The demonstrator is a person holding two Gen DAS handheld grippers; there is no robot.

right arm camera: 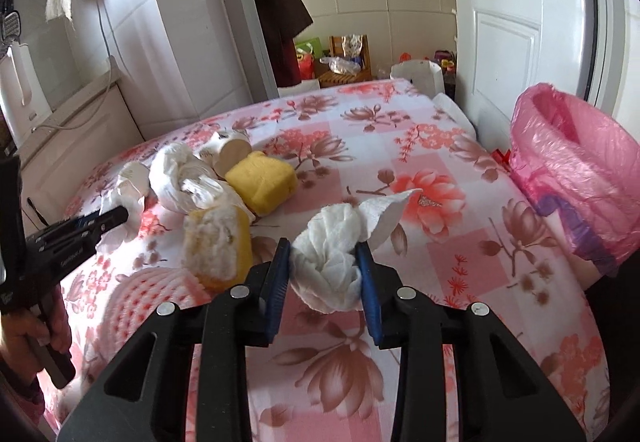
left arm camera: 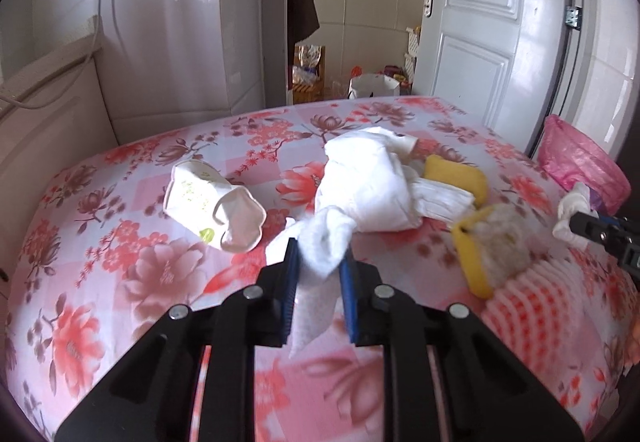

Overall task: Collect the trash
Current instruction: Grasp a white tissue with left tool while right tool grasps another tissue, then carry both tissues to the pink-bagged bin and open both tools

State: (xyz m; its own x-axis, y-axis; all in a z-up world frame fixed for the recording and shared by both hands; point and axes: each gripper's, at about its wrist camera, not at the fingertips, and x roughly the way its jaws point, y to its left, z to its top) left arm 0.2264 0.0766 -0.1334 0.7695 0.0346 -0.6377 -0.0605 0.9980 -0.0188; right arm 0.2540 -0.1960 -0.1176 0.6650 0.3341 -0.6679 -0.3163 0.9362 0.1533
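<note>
Tissue point(right arm camera: 332, 274) pinched in right gripper point(right arm camera: 323, 270); bin point(right arm camera: 576, 177) at frame's right, nearer this hand; left gripper point(left arm camera: 318, 262) clamps tissue strip point(left arm camera: 320, 254)

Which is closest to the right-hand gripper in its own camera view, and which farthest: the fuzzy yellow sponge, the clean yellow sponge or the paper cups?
Measured from the right gripper, which is clamped on a tissue wad:
1. Fuzzy yellow sponge, just left of the fingers.
2. Clean yellow sponge, farther back and left.
3. Paper cups, behind that sponge, farthest.
</note>
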